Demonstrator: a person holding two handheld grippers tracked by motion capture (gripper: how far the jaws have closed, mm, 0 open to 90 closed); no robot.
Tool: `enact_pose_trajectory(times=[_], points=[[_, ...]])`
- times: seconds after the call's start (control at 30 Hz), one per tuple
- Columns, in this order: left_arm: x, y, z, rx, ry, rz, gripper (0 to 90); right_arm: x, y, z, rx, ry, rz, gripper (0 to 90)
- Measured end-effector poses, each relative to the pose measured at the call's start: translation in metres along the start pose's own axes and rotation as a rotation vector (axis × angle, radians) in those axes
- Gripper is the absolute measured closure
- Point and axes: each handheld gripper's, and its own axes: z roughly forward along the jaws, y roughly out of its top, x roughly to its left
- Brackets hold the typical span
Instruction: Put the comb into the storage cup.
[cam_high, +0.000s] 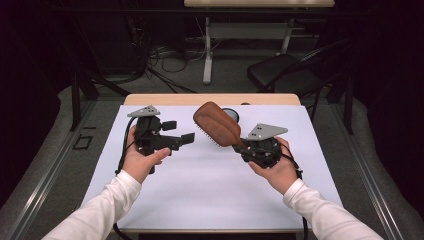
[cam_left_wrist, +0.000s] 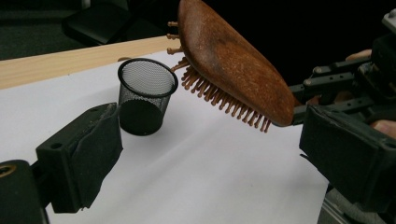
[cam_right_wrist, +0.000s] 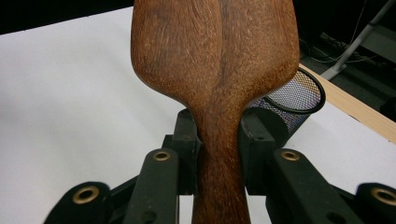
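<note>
The right gripper (cam_right_wrist: 219, 149) squeezes the handle of the wooden hairbrush (cam_high: 216, 123), holding it up over the white table (cam_high: 210, 185) near the black mesh cup (cam_left_wrist: 145, 95). The left gripper (cam_high: 179, 132) has wide, empty jaws beside the brush.

The high view looks forward and down over the whole table (cam_high: 210, 200). Each gripper view sits close, looking along its own jaws; both share the mesh cup (cam_left_wrist: 142, 95) near the table's far edge and the wooden hairbrush (cam_right_wrist: 215, 60).
</note>
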Motion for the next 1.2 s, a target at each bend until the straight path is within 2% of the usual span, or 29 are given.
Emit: enact_pose_trajectory(times=[0.3,0.53,0.7,0.93,1.2], points=[[0.001,0.005,0.012,0.007,-0.025,-0.046,7.0,0.000,0.001,0.003,-0.014,-0.003,0.010,71.6],[-0.001,0.009,0.022,0.011,-0.047,-0.058,8.0,-0.001,0.001,0.004,-0.021,-0.005,0.014,71.6],[-0.001,0.010,0.029,-0.005,-0.055,-0.071,10.4,-0.001,0.001,0.005,-0.026,-0.006,0.014,71.6],[-0.001,0.010,0.038,-0.026,-0.082,-0.126,14.3,0.000,0.001,0.005,-0.036,-0.006,0.023,71.6],[0.001,0.010,0.045,-0.045,-0.101,-0.166,14.8,0.001,0.000,0.007,-0.044,-0.002,0.029,71.6]])
